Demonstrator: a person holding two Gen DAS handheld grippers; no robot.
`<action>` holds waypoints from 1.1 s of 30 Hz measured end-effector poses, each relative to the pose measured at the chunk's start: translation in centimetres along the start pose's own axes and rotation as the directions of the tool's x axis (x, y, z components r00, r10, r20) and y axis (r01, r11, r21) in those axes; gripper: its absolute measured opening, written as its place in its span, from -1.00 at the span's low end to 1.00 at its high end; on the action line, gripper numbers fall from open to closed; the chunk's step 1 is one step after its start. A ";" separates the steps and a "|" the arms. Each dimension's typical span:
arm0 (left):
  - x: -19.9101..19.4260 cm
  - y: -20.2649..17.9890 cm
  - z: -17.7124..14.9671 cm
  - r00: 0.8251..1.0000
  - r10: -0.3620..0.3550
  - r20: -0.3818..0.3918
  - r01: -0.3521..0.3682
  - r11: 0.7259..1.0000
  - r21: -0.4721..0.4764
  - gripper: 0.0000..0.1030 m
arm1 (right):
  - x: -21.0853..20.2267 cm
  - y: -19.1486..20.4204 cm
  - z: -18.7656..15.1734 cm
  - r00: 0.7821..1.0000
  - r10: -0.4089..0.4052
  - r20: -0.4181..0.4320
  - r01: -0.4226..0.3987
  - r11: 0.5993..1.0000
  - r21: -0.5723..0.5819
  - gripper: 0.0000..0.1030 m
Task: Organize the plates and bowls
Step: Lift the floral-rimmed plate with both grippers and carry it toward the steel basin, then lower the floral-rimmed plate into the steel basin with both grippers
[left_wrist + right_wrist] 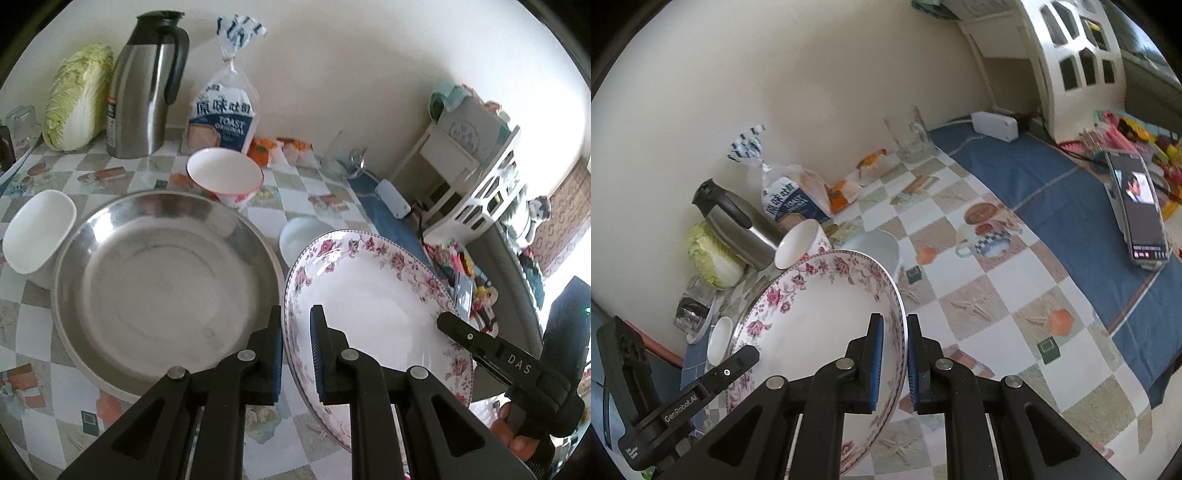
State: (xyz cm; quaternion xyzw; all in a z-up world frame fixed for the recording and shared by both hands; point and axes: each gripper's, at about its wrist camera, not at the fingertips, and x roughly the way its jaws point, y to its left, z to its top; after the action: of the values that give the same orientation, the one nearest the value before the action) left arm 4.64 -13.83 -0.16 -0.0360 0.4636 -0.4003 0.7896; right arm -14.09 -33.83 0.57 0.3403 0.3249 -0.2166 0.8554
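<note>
The fingers (275,354) of both grippers are pinched on opposite rims of the floral plate (373,295), held above the surface (979,295).

- Plate (376,302): white, pink floral rim.
- Metal basin (162,273): silvery.
- Bowl (225,177): white, red rim.
- Tablecloth (982,295): beige-and-white checks, blue border.
- Cabbage (77,96): pale green.
- Gripper pads (877,362): blue.

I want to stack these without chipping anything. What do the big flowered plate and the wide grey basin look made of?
Flowered plate: likely glazed ceramic, glossy white with printed pink roses. Grey basin: apparently stainless steel, with dull blurred reflections and a rolled rim.
</note>
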 end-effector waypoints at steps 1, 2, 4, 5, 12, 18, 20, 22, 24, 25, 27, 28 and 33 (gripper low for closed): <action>-0.2 0.2 0.1 1.000 -0.001 0.008 0.001 1.000 -0.004 -0.73 | -0.1 0.4 0.1 1.000 0.001 0.003 -0.001 1.000 -0.006 -0.75; -0.6 0.4 0.3 1.000 -0.003 0.020 0.003 1.000 -0.010 -0.73 | -0.2 0.8 0.3 1.000 0.002 0.007 -0.002 1.000 -0.017 -0.75; -1.1 0.8 0.6 0.999 -0.004 0.037 0.005 1.000 -0.019 -0.73 | -0.3 1.7 0.6 1.000 0.007 0.015 -0.006 0.999 -0.034 -0.75; -1.3 1.1 0.8 0.999 -0.003 0.045 0.005 1.000 -0.024 -0.73 | -0.4 2.3 0.8 1.000 0.010 0.018 -0.009 0.999 -0.047 -0.75; -3.4 3.6 2.3 0.993 0.018 0.113 -0.011 0.998 -0.067 -0.73 | 0.4 5.9 2.1 0.999 0.044 0.019 -0.042 0.994 -0.099 -0.75; -4.6 6.6 3.7 0.989 0.047 0.140 -0.028 0.991 -0.132 -0.73 | 1.9 9.7 2.9 0.997 0.082 0.009 -0.080 0.985 -0.151 -0.75; -4.8 7.7 4.0 0.988 0.052 0.145 -0.029 0.987 -0.158 -0.73 | 2.5 10.7 3.0 0.996 0.092 0.002 -0.090 0.982 -0.164 -0.75; -4.9 8.8 4.1 0.987 0.064 0.148 -0.037 0.983 -0.177 -0.73 | 3.3 11.8 3.0 0.995 0.098 -0.007 -0.098 0.978 -0.184 -0.75; -4.9 9.6 4.3 0.986 0.079 0.148 -0.050 0.981 -0.190 -0.73 | 4.3 12.7 2.9 0.994 0.103 -0.022 -0.106 0.975 -0.196 -0.75; -4.9 10.1 4.4 0.985 0.085 0.148 -0.054 0.979 -0.199 -0.73 | 4.7 12.9 2.8 0.994 0.104 -0.029 -0.108 0.974 -0.201 -0.75; -4.8 10.8 4.5 0.985 0.093 0.145 -0.061 0.975 -0.214 -0.73 | 5.7 13.4 2.6 0.993 0.105 -0.048 -0.112 0.971 -0.211 -0.75; -4.7 11.2 4.6 0.985 0.101 0.143 -0.067 0.973 -0.221 -0.73 | 6.3 13.7 2.5 0.993 0.106 -0.058 -0.116 0.970 -0.214 -0.75; -4.4 12.6 4.7 0.983 0.128 0.130 -0.093 0.966 -0.242 -0.73 | 8.3 14.5 2.2 0.990 0.107 -0.092 -0.125 0.966 -0.224 -0.75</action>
State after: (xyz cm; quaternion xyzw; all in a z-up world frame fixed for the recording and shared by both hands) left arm 14.71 -3.85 0.15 -0.1321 0.4506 -0.2942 0.8324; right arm 1.16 -26.86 2.40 0.2658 0.3609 -0.1133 0.8867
